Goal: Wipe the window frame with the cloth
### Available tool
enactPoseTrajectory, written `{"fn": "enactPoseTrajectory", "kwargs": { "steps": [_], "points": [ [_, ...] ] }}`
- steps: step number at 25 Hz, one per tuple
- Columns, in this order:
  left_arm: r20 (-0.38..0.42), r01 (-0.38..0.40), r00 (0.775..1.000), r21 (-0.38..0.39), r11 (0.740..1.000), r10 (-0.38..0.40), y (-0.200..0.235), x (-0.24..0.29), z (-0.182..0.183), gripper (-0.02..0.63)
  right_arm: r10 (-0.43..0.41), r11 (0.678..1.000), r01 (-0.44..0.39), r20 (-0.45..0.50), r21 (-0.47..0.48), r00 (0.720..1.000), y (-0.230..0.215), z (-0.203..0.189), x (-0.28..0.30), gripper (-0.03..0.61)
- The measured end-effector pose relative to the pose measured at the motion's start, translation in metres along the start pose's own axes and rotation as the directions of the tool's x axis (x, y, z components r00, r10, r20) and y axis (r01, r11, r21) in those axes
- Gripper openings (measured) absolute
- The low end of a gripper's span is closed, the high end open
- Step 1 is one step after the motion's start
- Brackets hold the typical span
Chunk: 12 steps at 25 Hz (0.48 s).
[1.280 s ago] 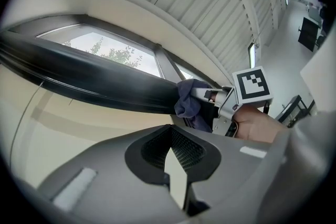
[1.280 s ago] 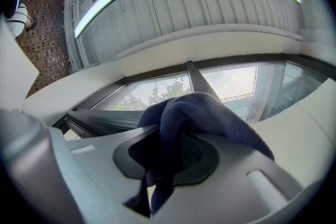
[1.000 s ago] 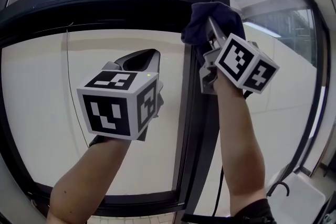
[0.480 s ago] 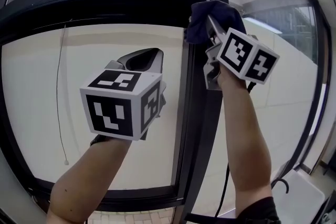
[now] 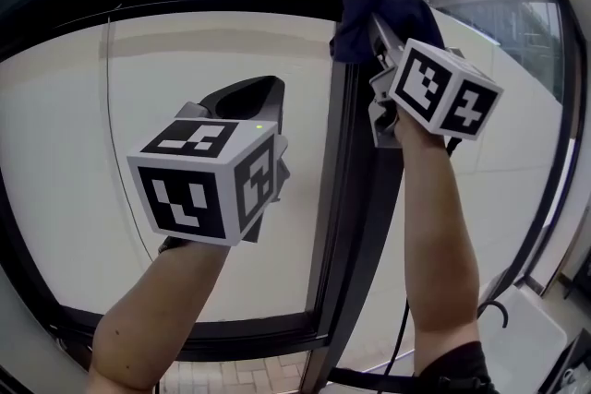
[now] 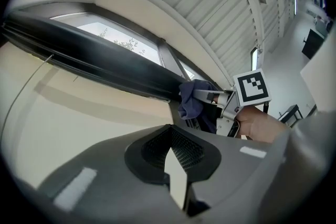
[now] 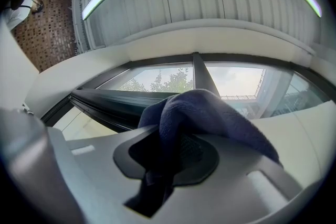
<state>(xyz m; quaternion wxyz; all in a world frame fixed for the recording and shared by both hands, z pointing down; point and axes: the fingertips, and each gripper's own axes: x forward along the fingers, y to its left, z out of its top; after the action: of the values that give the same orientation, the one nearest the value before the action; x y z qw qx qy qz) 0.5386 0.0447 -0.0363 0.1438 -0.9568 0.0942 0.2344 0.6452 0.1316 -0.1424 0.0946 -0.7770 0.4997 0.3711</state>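
Two tongs in view, one in each of my hands, both raised in front of the window.

Right tongs [image 5: 380, 46]: clenched on the cloth [image 5: 383, 14]. In the right gripper view the dark blue cloth [image 7: 210, 118] is bunched between the jaws of the right tongs [image 7: 176, 155], spilling over the top of them and hanging down in the gap below. The cloth sits high on the right side of the scene, against the black upright post of the window frame [image 5: 355, 180], close to where the post meets the dark top bar over the left pane. From the left gripper view, the cloth [image 6: 191, 99] lies at that same corner of the window frame [image 6: 105, 57], with the right tongs [image 6: 207, 96] just behind it.

Left tongs [image 5: 247, 101]: closed, nothing between the jaws. In the left gripper view the tips of the left tongs [image 6: 176, 160] meet, with only a thin pale sliver showing lower down between them. They are held left of the post, in front of the left pane, lower than the right tongs and well apart from the cloth.

Other note: a thin cord [image 5: 109, 106] hangs down the far left part of the left pane. The dark frame bar [image 7: 121, 105] runs left of the cloth in the right gripper view.
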Motion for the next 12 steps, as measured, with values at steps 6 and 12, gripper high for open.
{"fn": "enactPoseTrajectory", "kwargs": {
  "steps": [6, 12],
  "points": [
    [-0.016, 0.0, 1.0, -0.025, 1.0, -0.001, 0.017, 0.002, -0.026, -0.006, -0.032, 0.999, 0.032, 0.012, -0.017, 0.999, 0.003, -0.004, -0.004, 0.067],
    [-0.053, 0.035, 0.998, -0.043, 0.998, -0.037, 0.017, 0.0, -0.057, -0.006, -0.044, 0.999, 0.044, 0.014, -0.025, 0.999, 0.006, -0.016, -0.016, 0.067]
  ]
}}
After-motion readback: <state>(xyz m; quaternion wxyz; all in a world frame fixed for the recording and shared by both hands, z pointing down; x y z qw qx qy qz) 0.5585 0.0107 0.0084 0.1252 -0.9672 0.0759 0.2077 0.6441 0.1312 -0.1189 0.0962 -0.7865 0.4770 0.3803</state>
